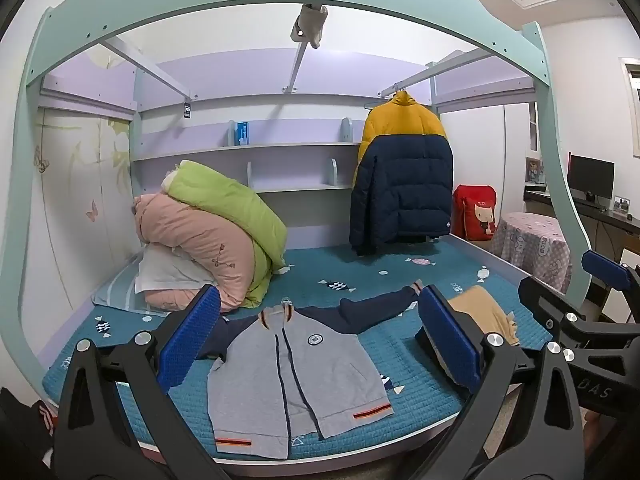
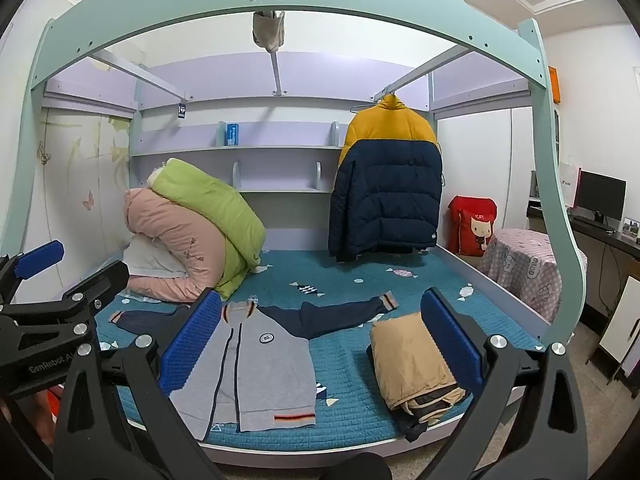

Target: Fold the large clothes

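Left wrist view
- Hidden: the jacket's left sleeve runs behind the left gripper's near finger; the tan bundle is mostly covered by the other finger.
- Jacket: lies flat, front up, on the teal bed near its front edge, one navy sleeve stretched toward the bundle.
- Left gripper: held above the bed's front edge, level, pointing at the headboard shelves; blue pads wide apart, nothing between them.
- Right gripper: seen side-on at the right edge; only one blue pad shows, so its jaw gap cannot be told here.
- Behind: quilts stacked at left, a yellow and navy coat hanging at right.

Right wrist view
- Right gripper: also above the front edge, facing the shelves; pads spread wide, holding nothing.
- Shown only here: both jacket sleeves spread out, and the whole bundle, folded, lying right of the jacket, apart from the hem.
- Left gripper: partly cut off at the left edge.
- Hard to read: a small logo on the jacket's chest.
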A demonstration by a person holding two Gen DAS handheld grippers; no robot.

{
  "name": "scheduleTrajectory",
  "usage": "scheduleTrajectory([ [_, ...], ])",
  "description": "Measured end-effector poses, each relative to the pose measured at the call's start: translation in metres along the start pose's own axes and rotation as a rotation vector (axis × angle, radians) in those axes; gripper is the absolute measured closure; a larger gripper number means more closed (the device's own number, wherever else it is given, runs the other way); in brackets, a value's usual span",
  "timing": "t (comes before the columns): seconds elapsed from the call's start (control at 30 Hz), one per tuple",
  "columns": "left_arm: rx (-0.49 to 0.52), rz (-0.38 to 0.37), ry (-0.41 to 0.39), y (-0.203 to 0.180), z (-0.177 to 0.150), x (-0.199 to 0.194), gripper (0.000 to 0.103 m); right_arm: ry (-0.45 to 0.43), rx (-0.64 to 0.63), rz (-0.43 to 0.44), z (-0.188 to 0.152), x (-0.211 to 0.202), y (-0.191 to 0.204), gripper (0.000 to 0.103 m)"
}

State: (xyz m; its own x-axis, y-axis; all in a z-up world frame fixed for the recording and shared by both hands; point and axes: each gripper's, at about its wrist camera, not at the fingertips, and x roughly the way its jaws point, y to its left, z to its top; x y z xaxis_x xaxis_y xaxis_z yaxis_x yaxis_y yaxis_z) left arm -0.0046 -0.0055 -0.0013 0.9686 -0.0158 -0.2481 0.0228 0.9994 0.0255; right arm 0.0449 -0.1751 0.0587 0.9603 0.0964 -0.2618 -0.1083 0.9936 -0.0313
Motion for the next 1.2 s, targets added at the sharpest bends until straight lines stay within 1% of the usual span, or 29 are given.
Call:
scheduleTrajectory([
  [0.7, 0.0, 0.002, -0.006, -0.001, 0.004, -0.003, 0.005, -0.01, 0.004, 0.006, 0.005, -0.004, -0.002, 0.007],
  [0.8, -0.001, 0.002, -0.009, 0.0, 0.007, -0.004, 0.005, -0.016, 0.004, 0.01, 0.009, -0.009, 0.005, 0.007],
  [1.0, 0.0, 0.004, -0.012, 0.0, 0.012, -0.005, 0.005, -0.021, 0.006, 0.013, 0.011, -0.01, 0.004, 0.007],
  [1.03, -0.003, 0.006, -0.016, 0.001, 0.021, -0.008, 0.005, -0.02, 0.007, 0.012, 0.011, -0.011, 0.004, 0.007],
  [1.07, -0.003, 0.006, -0.016, 0.001, 0.023, -0.008, 0.005, -0.021, 0.007, 0.013, 0.011, -0.011, 0.005, 0.007],
  [1.17, -0.004, 0.006, -0.016, 0.002, 0.027, -0.009, 0.005, -0.022, 0.006, 0.011, 0.011, -0.011, 0.005, 0.007],
  [1.2, -0.004, 0.007, -0.018, 0.002, 0.022, -0.009, 0.005, -0.021, 0.006, 0.011, 0.011, -0.011, 0.005, 0.007],
])
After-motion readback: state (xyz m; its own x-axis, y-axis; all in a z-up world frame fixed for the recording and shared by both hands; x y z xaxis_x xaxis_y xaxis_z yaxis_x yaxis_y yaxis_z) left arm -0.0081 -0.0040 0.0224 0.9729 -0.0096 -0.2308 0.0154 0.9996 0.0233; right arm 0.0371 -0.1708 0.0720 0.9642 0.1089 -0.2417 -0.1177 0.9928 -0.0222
